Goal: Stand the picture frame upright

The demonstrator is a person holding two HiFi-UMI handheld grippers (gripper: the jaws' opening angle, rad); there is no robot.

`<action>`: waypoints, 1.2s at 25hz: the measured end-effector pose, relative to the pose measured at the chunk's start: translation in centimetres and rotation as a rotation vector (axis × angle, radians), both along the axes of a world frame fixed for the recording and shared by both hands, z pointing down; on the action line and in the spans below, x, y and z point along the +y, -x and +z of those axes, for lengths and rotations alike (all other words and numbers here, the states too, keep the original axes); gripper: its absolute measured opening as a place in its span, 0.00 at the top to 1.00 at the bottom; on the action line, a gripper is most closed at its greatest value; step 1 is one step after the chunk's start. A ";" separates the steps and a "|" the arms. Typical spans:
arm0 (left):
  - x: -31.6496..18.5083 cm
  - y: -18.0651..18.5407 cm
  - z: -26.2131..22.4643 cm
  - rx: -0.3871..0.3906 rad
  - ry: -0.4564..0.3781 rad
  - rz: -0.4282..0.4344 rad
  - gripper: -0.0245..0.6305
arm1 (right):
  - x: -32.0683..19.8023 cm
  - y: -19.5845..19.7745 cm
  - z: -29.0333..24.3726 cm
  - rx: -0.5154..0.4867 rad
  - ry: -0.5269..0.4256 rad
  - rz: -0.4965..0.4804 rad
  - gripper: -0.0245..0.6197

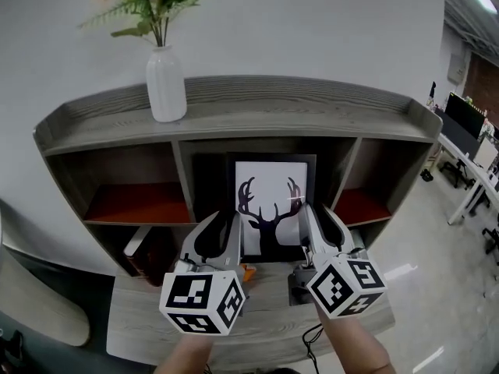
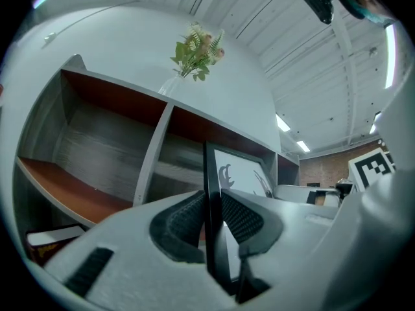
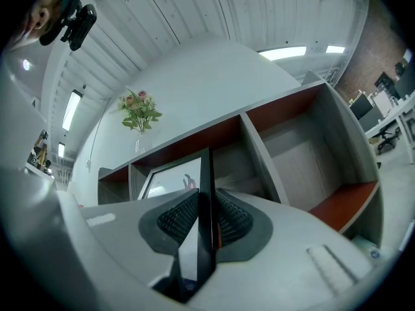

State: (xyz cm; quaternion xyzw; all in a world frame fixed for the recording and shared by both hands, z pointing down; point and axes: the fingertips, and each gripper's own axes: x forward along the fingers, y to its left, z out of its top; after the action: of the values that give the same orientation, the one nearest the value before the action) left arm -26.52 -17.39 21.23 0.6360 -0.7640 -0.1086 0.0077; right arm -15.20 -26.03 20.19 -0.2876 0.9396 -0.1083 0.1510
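A black picture frame (image 1: pixel 270 201) with a deer-head silhouette on white stands nearly upright in front of the middle compartment of the shelf. My left gripper (image 1: pixel 231 226) is shut on its left edge, and in the left gripper view the frame's edge (image 2: pixel 213 193) runs between the ribbed pads (image 2: pixel 183 222). My right gripper (image 1: pixel 310 223) is shut on the right edge, where the right gripper view shows the frame's edge (image 3: pixel 206 193) pinched between the dark pads (image 3: pixel 230 218). Both marker cubes sit low in the head view.
The grey wooden shelf unit (image 1: pixel 234 107) has red-floored side compartments (image 1: pixel 136 202). A white ribbed vase (image 1: pixel 165 84) with flowers stands on its top, left of centre. Books (image 1: pixel 144 248) lie in the lower left compartment. A small orange item (image 1: pixel 248 271) and a dark object (image 1: pixel 300 285) lie on the low ledge.
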 end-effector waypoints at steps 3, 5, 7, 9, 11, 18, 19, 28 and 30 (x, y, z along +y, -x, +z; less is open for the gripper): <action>-0.6 0.1 -0.3 -0.009 -0.001 -0.006 0.85 | -0.6 0.1 -0.2 0.002 -0.002 -0.002 0.85; -1.0 0.3 -0.7 -0.017 -0.003 -0.021 0.85 | -1.1 0.3 -0.6 -0.001 -0.010 -0.011 0.85; -1.6 0.4 -1.0 -0.025 -0.004 -0.035 0.85 | -1.7 0.4 -0.9 -0.002 -0.016 -0.020 0.85; -1.9 0.5 -1.1 -0.035 -0.005 -0.053 0.85 | -2.2 0.6 -0.9 -0.002 -0.015 -0.030 0.85; -2.2 0.8 -1.4 -0.043 -0.012 -0.073 0.85 | -2.6 1.0 -1.1 -0.002 -0.021 -0.041 0.85; -3.0 1.7 -1.9 -0.071 -0.035 -0.126 0.85 | -3.9 2.4 -1.5 0.004 -0.036 -0.063 0.86; -3.1 1.9 -1.9 -0.071 -0.036 -0.133 0.85 | -4.0 2.7 -1.6 0.006 -0.041 -0.067 0.86; -4.4 2.8 -2.1 -0.113 -0.010 -0.157 0.85 | -5.3 3.8 -1.8 0.006 -0.054 -0.076 0.86; -4.6 3.0 -2.0 -0.108 -0.007 -0.162 0.85 | -5.5 3.9 -1.8 0.012 -0.063 -0.070 0.86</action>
State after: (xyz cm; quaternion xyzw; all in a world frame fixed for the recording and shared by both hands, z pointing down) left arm -29.55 -22.04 19.20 0.5769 -0.8119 -0.0770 -0.0445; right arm -19.15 -31.51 18.35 -0.2501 0.9529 -0.0824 0.1504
